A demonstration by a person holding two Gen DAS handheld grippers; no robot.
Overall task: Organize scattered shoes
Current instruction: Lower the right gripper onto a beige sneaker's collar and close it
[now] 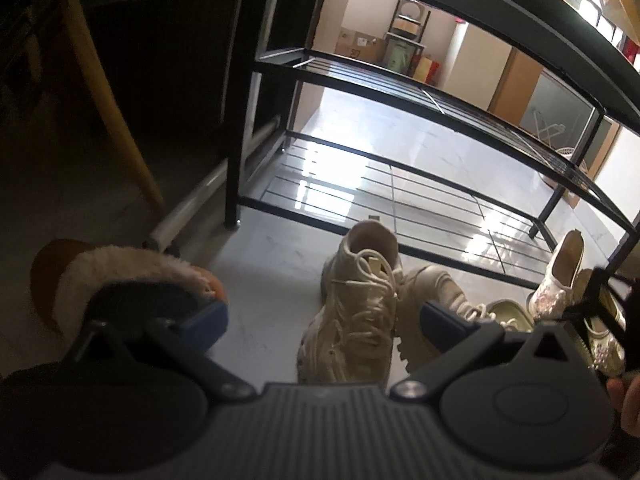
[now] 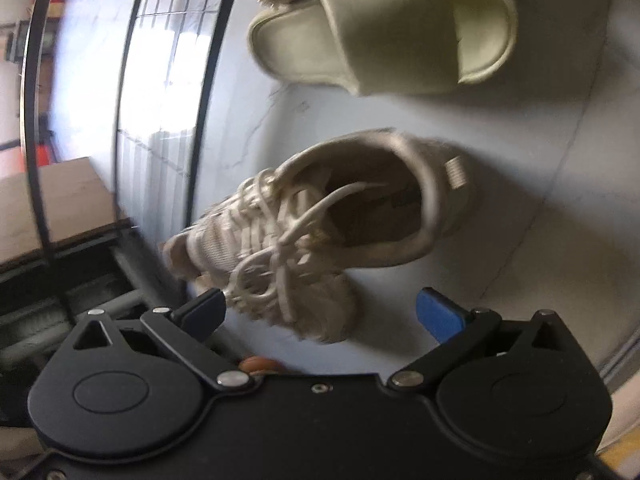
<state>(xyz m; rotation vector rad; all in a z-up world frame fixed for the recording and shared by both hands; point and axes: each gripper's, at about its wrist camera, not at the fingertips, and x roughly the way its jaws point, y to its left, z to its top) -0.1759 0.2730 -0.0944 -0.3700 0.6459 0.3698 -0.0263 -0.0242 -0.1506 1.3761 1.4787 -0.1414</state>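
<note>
Both grippers, left [image 1: 324,316] and right [image 2: 320,312], gape empty above sneakers [image 1: 356,312] before the rack [image 1: 400,168].

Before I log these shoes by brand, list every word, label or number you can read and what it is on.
None reads legibly.
Cardboard boxes behind the rack: dark marks, too small to read.
Beige sneaker: dark insole print, too blurred to read.
Heel tab: ribbed, no text.
Slide sandal: no visible text.
</note>
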